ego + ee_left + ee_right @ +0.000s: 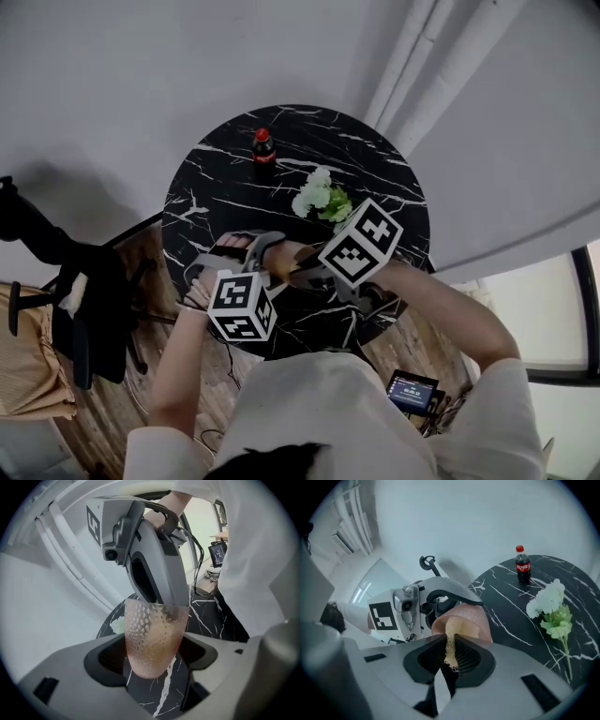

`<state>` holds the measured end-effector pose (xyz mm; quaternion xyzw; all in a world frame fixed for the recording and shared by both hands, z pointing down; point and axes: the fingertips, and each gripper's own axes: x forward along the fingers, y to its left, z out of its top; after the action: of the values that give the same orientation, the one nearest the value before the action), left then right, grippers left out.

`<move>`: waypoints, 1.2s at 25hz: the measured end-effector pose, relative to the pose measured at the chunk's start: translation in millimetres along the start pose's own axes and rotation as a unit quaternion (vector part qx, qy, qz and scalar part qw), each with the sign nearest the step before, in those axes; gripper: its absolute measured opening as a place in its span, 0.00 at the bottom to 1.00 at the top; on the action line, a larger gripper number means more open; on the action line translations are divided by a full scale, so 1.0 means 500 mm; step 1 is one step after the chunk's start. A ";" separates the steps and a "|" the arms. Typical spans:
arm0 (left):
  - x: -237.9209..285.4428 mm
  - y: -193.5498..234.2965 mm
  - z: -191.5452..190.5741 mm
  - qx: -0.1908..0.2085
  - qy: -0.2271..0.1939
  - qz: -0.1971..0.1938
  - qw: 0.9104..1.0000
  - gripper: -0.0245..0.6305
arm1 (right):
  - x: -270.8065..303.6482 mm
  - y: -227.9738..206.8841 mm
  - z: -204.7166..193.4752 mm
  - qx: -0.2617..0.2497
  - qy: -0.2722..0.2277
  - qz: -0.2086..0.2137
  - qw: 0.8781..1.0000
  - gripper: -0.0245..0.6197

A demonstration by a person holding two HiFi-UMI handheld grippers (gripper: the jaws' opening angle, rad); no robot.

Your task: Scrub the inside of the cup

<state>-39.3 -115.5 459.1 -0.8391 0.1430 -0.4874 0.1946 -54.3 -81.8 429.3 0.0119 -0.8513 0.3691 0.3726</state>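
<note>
A pink, dimpled, see-through cup (151, 639) is clamped between the jaws of my left gripper (152, 657), tilted with its mouth toward the right gripper. My right gripper (451, 654) is shut on a thin yellowish sponge (450, 645), whose tip reaches into the mouth of the cup (465, 619). From the left gripper view, the right gripper's grey body comes down into the cup from above. In the head view both grippers meet over the near edge of the table (211, 192): the left gripper (246, 255) and the right gripper (298, 272) almost touch.
A cola bottle (264, 150) stands at the far side of the round black marble table, with a bunch of white flowers (322, 199) lying to its right. A dark chair (84, 305) stands left of the table. A small screen device (413, 391) sits low on the right.
</note>
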 end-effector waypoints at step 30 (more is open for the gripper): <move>-0.004 0.015 -0.006 -0.008 -0.004 0.069 0.998 0.57 | -0.031 0.016 0.044 0.346 -0.228 0.214 0.885 0.13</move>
<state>-43.3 -121.8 455.3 -0.8310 0.2037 -0.4680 0.2213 -59.2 -94.1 404.5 0.0412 -0.7130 0.6980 0.0525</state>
